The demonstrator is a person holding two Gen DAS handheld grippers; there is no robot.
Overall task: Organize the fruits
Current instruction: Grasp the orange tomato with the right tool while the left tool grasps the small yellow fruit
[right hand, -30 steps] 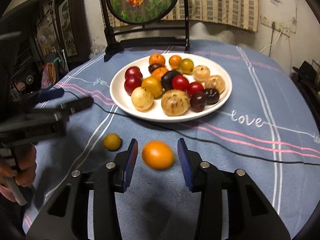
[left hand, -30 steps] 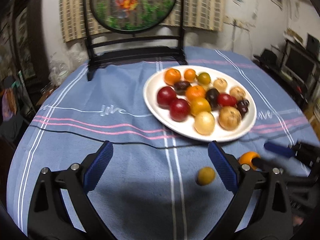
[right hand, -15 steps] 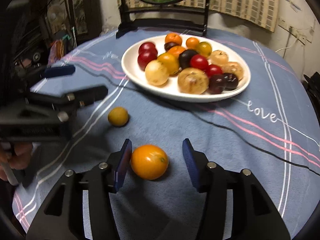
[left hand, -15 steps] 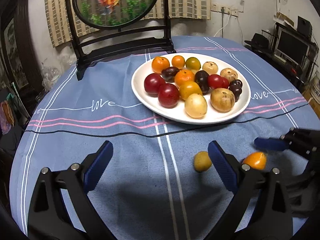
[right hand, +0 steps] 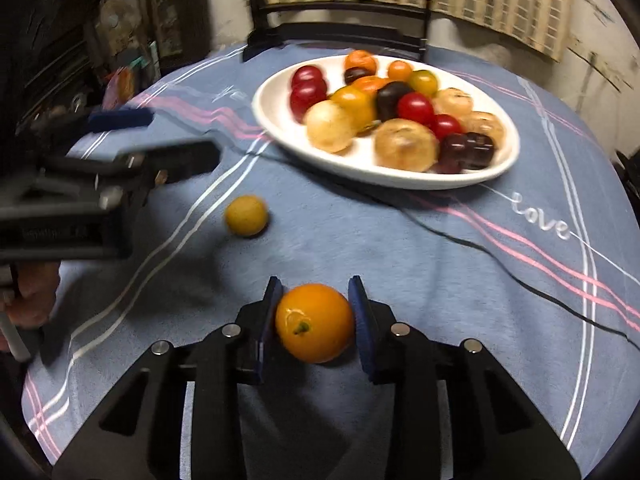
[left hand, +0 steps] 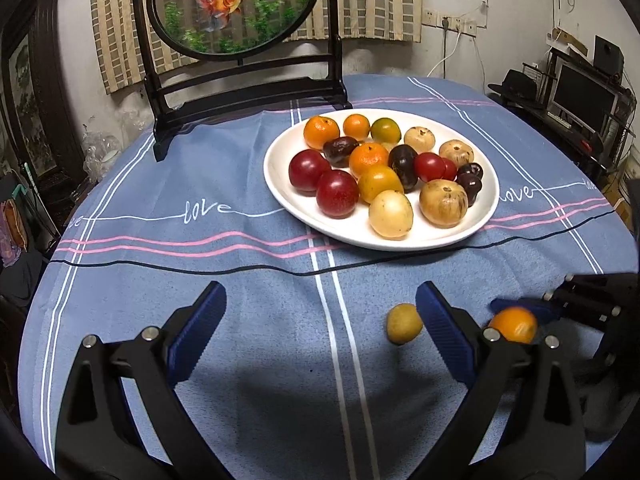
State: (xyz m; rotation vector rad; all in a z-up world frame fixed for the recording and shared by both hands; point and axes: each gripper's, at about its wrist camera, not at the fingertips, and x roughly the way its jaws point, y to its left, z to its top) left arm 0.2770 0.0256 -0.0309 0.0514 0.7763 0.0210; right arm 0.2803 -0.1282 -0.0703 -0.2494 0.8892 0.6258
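Fruits sit heaped on the wide white oval plate point(left hand: 280, 184) at the middle of the round bench under its blue striped cloth point(left hand: 200, 280), and that is where we find most of them: red plums, orange tangerines, dark purple ones and pale tan ones, all crowded together. Behind the plate we see a black wooden stand holding a round goldfish panel point(left hand: 236, 4). A thin black cable point(left hand: 180, 268) runs across the cloth just in front of the plate.

Our left gripper point(left hand: 320, 328) hangs above bare cloth with its blue pads spread wide and nothing between them. Our right gripper point(right hand: 316, 312) points steeply down at the cloth, its jaws closing around the round orange tangerine point(right hand: 315, 322), stem scar turned toward us; the left pad looks to be touching the skin, the right pad sits just beside it, and the fruit rests on the cloth.

Near it, toward the plate but well short of the rim, lies a small dull-yellow round fruit point(right hand: 246, 215), alone on the cloth.
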